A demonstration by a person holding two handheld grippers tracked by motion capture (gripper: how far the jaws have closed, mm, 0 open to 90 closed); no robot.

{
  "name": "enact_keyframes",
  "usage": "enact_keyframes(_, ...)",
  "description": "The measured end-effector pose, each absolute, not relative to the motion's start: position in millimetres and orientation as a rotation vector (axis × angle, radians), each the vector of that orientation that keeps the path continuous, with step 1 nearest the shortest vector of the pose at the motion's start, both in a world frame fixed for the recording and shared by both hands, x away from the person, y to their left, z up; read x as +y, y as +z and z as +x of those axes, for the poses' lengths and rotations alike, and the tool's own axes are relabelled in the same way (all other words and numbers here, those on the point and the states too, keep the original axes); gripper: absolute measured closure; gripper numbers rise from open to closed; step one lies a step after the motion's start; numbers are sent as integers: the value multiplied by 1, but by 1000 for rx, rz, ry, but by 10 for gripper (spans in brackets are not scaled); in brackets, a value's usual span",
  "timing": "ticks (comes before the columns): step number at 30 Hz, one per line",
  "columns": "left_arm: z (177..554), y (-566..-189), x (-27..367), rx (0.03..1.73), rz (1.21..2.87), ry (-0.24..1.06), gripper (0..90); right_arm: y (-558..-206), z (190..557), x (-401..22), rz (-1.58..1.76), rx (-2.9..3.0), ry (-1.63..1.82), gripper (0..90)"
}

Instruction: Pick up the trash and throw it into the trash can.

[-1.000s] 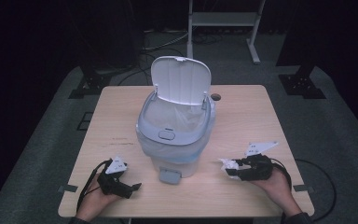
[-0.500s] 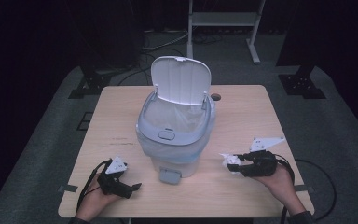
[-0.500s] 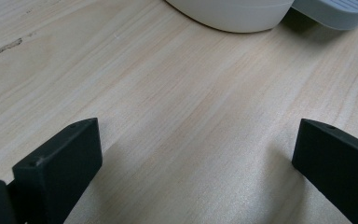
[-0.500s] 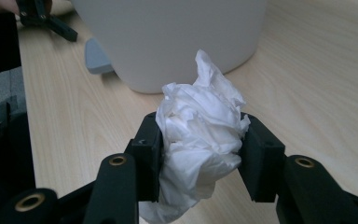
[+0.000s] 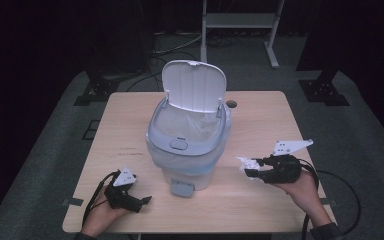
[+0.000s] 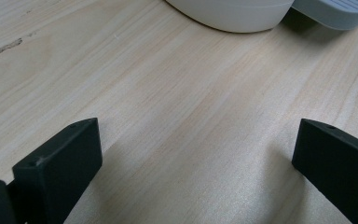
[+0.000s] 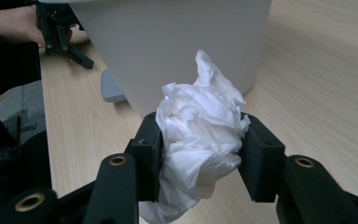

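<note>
Crumpled tissue (image 7: 199, 128) clamped in right hand-held gripper (image 5: 254, 168) beside open bin (image 5: 187, 132), probably awaiting lift over its rim; left hand-held gripper (image 5: 139, 201) open, empty.

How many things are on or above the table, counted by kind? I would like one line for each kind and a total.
Pedal bin, lid open: 1
Crumpled white tissue, clamped in the right gripper: 1
Grippers, right plus left gripper with open jaws: 2
Total: 4
</note>
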State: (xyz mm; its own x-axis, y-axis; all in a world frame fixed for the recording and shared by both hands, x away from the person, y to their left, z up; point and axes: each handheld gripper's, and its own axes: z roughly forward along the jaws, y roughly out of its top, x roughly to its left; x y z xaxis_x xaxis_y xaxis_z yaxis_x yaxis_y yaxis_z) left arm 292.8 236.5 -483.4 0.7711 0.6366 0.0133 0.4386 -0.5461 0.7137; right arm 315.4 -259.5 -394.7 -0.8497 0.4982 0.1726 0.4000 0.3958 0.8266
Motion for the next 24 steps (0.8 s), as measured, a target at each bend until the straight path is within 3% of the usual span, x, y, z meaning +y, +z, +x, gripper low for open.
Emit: enact_keyframes(24,293,-483,237,797,2236,353,4,-348,320,-270,721,2482,1574,549)
